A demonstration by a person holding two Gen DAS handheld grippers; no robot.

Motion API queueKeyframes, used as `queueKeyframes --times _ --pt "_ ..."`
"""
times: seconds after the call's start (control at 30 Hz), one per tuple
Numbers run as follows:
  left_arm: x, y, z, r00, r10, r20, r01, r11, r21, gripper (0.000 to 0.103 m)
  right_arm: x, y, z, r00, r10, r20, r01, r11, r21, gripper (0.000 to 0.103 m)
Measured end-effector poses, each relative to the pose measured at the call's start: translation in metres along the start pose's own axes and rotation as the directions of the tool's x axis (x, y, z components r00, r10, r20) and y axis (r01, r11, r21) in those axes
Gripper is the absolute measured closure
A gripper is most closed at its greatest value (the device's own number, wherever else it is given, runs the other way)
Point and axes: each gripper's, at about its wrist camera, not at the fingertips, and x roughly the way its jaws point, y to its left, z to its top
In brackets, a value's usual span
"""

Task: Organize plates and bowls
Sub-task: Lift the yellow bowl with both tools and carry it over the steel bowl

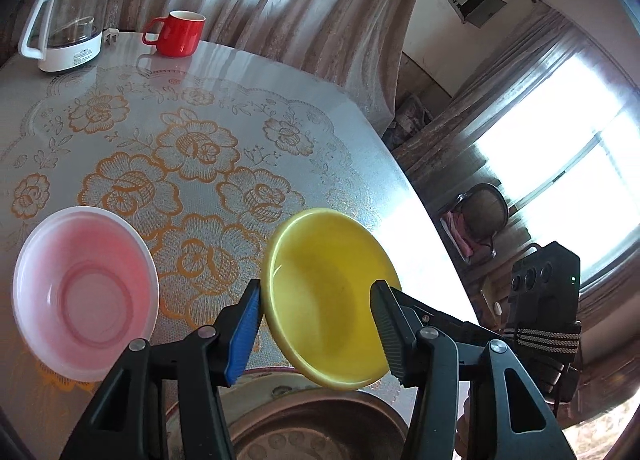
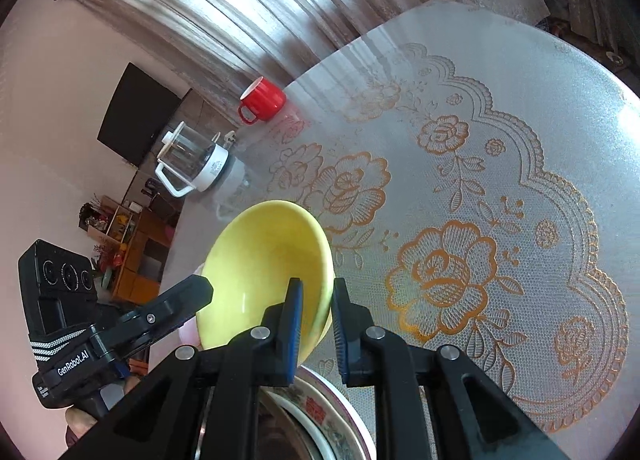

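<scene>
- The right gripper (image 2: 316, 324) has its fingers clamped on the rim of the yellow bowl (image 2: 264, 272), which tilts up clear of the tabletop (image 2: 500, 108).
- The left gripper (image 1: 316, 330) has its fingers apart; the blue pad sits just beside the same bowl's outer wall, the black one inside it. Contact is unclear.
- A pink bowl (image 1: 82, 292) rests on the tabletop beyond the left fingers, to their left.
- A patterned plate (image 2: 332, 420) lies beneath the right fingers.
- A red mug (image 1: 178, 33) and glass kettle (image 1: 66, 26) stand far beyond.
</scene>
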Motion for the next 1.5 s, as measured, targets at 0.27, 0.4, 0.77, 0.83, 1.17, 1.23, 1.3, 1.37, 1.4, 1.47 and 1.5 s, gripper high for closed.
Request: queueKeyframes --times 0.27,0.4,0.77,0.83,1.17,1.23,1.3,1.37,1.4,1.47,1.5 --pt "-0.033 -0.006 -0.018 0.999 0.005 0.051 -0.005 1.000 0.001 0.049 -0.016 0.020 -0.011 1.000 0.020 0.013 -0.020 0.999 -0.036 0.089" --pt "-0.047 -0.005 -0.030 0.998 0.005 0.069 -0.005 1.000 -0.005 0.049 -0.023 0.029 -0.020 0.999 0.038 0.017 -0.037 0.998 -0.053 0.089" --pt "-0.073 -0.005 -0.067 0.995 0.013 0.098 -0.013 1.000 0.005 0.049 -0.036 0.042 -0.054 0.998 0.056 0.011 -0.055 0.994 -0.095 0.086" --pt "-0.078 -0.007 -0.074 0.994 0.019 0.108 -0.021 1.000 0.016 0.049 -0.038 0.043 -0.059 0.998 0.065 0.010 -0.063 0.993 -0.095 0.086" --pt "-0.096 -0.009 -0.104 0.984 0.080 0.160 -0.089 0.995 0.049 0.049 -0.041 0.051 -0.086 0.996 0.091 -0.014 -0.092 0.989 -0.114 0.083" --pt "-0.099 -0.010 -0.109 0.981 0.092 0.170 -0.102 0.993 0.055 0.049 -0.040 0.052 -0.092 0.995 0.095 -0.022 -0.097 0.988 -0.116 0.083" --pt "-0.102 -0.010 -0.113 0.980 0.093 0.176 -0.105 0.993 0.058 0.049 -0.040 0.053 -0.097 0.994 0.102 -0.029 -0.104 0.988 -0.115 0.083" --pt "-0.104 -0.009 -0.117 0.979 0.094 0.180 -0.106 0.993 0.058 0.049 -0.040 0.054 -0.102 0.994 0.103 -0.032 -0.106 0.987 -0.117 0.083" --pt "-0.106 -0.009 -0.119 0.979 0.093 0.182 -0.105 0.993 0.058 0.049 -0.041 0.055 -0.103 0.994 0.106 -0.034 -0.109 0.987 -0.118 0.083" --pt "-0.108 -0.011 -0.122 0.978 0.094 0.184 -0.108 0.992 0.065 0.049 -0.041 0.055 -0.107 0.993 0.107 -0.038 -0.111 0.987 -0.119 0.083" --pt "-0.109 -0.012 -0.124 0.978 0.097 0.186 -0.111 0.992 0.067 0.049 -0.041 0.055 -0.109 0.993 0.108 -0.040 -0.112 0.987 -0.119 0.083"
